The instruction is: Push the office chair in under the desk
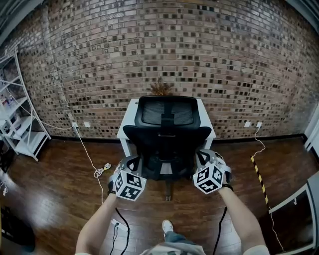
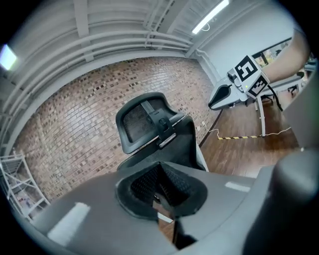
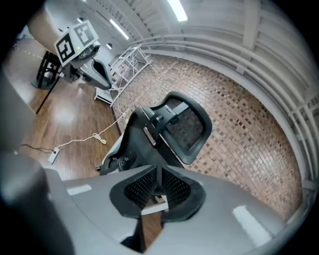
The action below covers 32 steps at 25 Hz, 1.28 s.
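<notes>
As the office chair (image 1: 167, 137) stands before the desk (image 1: 128, 119) | left gripper (image 2: 160, 185) jaws together | right gripper (image 3: 158, 188) jaws together

Wall: brick wall (image 1: 99, 60) behind the desk's (image 1: 129, 119) far edge; sockets (image 1: 75, 125) low down, off both far corners.
Floor: dark glossy wood floor (image 1: 50, 189); white cable (image 1: 102, 171) off the left edge, striped tape (image 1: 259, 179) off the right edge.
Furniture: white shelf rack (image 1: 20, 124) well left of the desk, by the wall.
Light: tube light (image 2: 212, 15) lit on a pale ceiling (image 2: 124, 20).
</notes>
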{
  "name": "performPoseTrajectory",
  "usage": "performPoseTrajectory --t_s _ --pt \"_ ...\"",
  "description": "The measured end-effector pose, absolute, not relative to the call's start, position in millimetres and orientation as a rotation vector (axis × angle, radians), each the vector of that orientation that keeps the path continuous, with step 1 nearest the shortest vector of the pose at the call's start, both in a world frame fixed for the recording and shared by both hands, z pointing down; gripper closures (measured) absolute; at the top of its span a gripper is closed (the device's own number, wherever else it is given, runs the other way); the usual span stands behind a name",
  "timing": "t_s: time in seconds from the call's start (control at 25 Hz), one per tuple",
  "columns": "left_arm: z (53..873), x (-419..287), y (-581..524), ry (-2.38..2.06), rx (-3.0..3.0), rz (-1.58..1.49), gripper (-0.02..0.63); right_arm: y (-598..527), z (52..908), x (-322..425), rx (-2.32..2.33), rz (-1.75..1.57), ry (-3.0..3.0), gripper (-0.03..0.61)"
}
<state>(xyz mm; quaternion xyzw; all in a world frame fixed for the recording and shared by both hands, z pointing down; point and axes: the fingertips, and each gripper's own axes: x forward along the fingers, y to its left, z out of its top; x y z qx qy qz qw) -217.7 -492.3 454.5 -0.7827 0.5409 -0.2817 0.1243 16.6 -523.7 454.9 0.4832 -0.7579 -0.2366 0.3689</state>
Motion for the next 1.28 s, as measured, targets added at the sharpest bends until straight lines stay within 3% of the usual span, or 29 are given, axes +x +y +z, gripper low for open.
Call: performPoseTrajectory --t_s 0.2,0.84,1.28 --pt "443 -193 -453 1.619 -2.38 -0.683 0.597 -484 438 0 1.291 -0.539 -2.069 0.577" --pt "411 -128 -348 1.71 -2.697 0.01 0.598 -358 424 -42 1.407 -0.17 -2.551 0.578" --pt "422 -105 -318 1.67 -2.746 0.029 0.598 -329 434 -44 1.441 0.007 -2.646 0.578"
